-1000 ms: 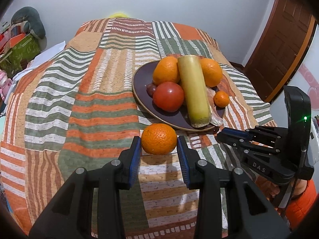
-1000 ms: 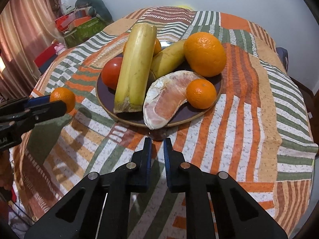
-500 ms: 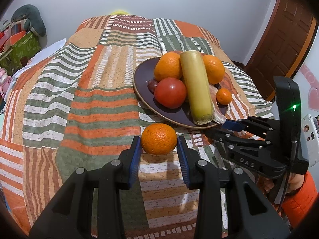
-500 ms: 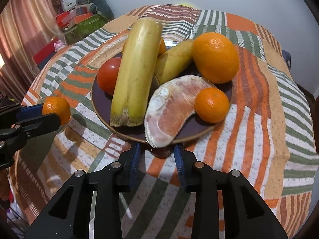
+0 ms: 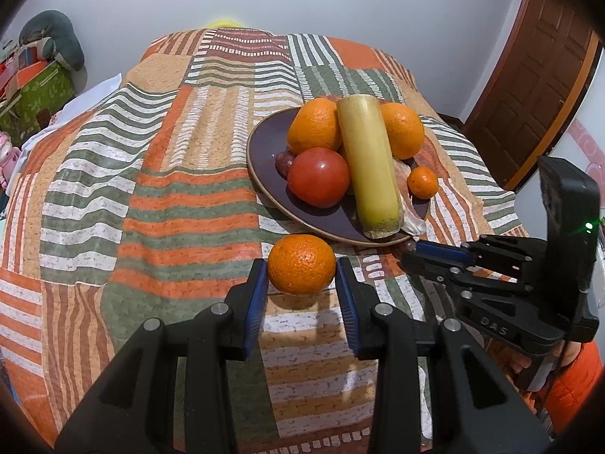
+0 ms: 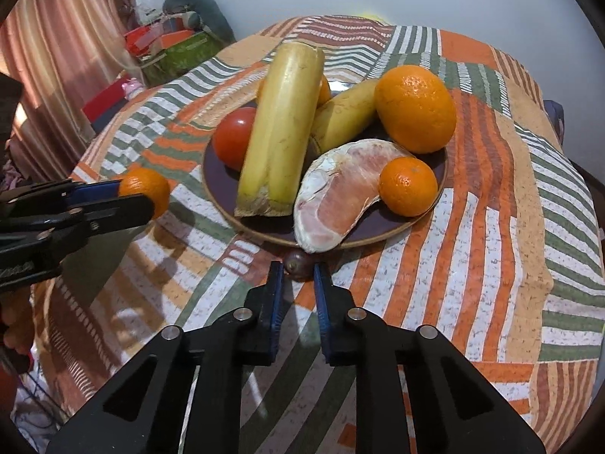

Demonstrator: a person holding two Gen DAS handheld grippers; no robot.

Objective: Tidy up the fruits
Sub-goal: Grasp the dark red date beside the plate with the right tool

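held fruit: small round orange mandarin (image 5: 301, 265) is pinched between the blue pads of our left gripper (image 5: 301, 276), lifted above the bedspread, in front of the plate's near rim.
second fruit: small dark purplish round fruit (image 6: 299, 263) lies on the cloth just below the plate's near rim, under the tip of the pomelo wedge; we have it between the tips of our right gripper (image 6: 298, 276), whose pads press on it from both sides.
plate: round dark purple plate with a tan rim (image 5: 264, 143) sits on the bedspread and carries the other fruit.
on the plate: long pale yellow cut stalk (image 6: 281, 132) lies across the middle; red tomato (image 6: 232, 136) is on its left in the right wrist view; yellow banana (image 6: 342, 113) and large orange (image 6: 416, 108) are behind; peeled pink pomelo wedge (image 6: 342, 196) hangs over the near rim, touching a small mandarin (image 6: 408, 185).
surface: patchwork bedspread in orange, green and white stripes (image 5: 170, 208) covers the bed.
surroundings: brown wooden door (image 5: 529, 94) to the right, pink curtain (image 6: 56, 56) to the left.
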